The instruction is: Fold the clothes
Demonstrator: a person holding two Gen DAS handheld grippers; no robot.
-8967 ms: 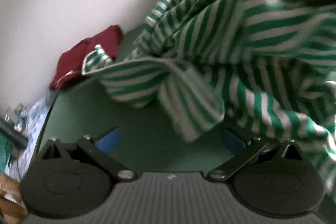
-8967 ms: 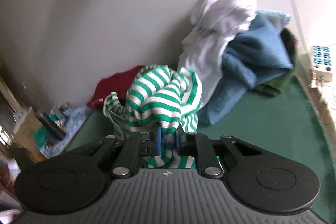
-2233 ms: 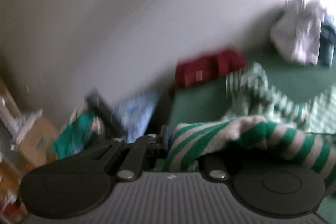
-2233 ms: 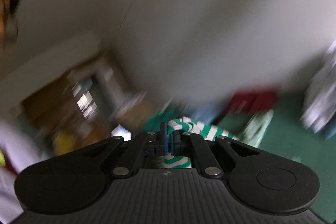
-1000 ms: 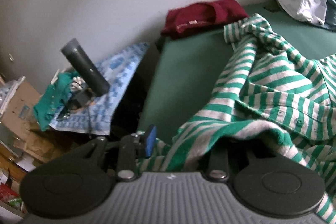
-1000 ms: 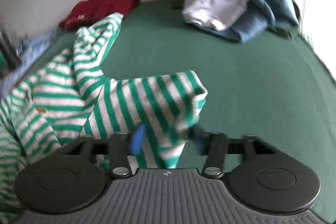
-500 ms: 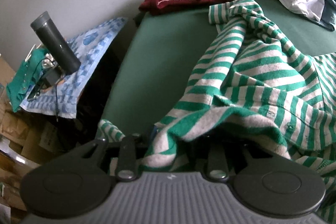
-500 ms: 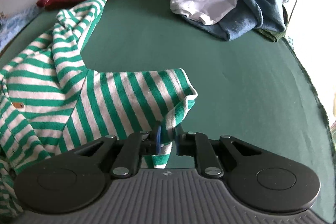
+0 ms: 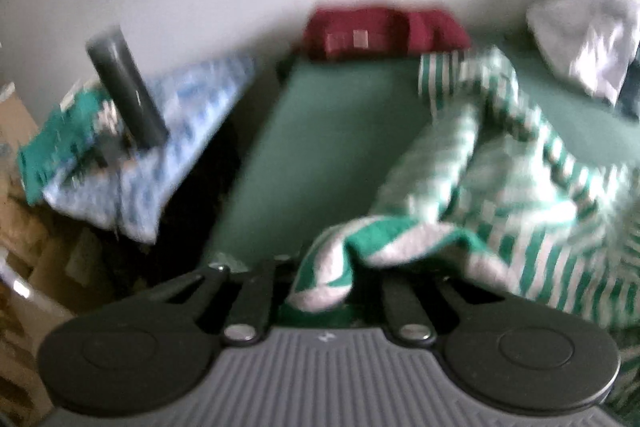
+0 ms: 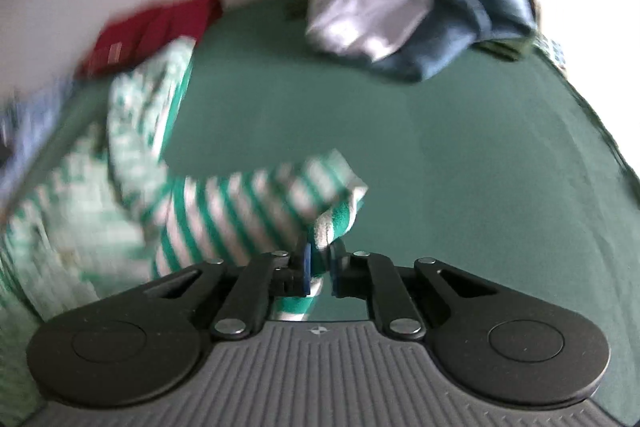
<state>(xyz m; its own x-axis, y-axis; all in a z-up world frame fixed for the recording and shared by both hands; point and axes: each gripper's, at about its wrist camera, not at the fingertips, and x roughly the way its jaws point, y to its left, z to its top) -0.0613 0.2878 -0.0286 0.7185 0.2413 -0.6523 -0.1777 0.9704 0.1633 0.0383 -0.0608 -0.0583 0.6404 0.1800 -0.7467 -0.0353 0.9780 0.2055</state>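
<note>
A green-and-white striped shirt [image 9: 500, 195] lies crumpled on the green table cover [image 9: 328, 131]. In the left wrist view a thick fold of it drapes over my left gripper [image 9: 326, 291]. The jaws are closing with the cloth pinched between them, and the fingertips are hidden under the fabric. In the right wrist view my right gripper [image 10: 320, 267] is closing its blue pads on a corner of the striped shirt [image 10: 240, 219], which stretches away to the left across the table cover [image 10: 440, 147]. Both views are motion-blurred.
A dark red garment [image 9: 384, 31] lies at the back by the wall. A white garment [image 10: 380, 7] rests on a blue one [image 10: 472, 27] at the back right. Left of the table are a dark cylinder [image 9: 128, 91], a blue-patterned cloth [image 9: 180, 147] and cardboard boxes.
Both grippers stood open over the shirt a second ago. Both have since closed on its fabric and lifted slightly, and the shirt's edge has risen with them.
</note>
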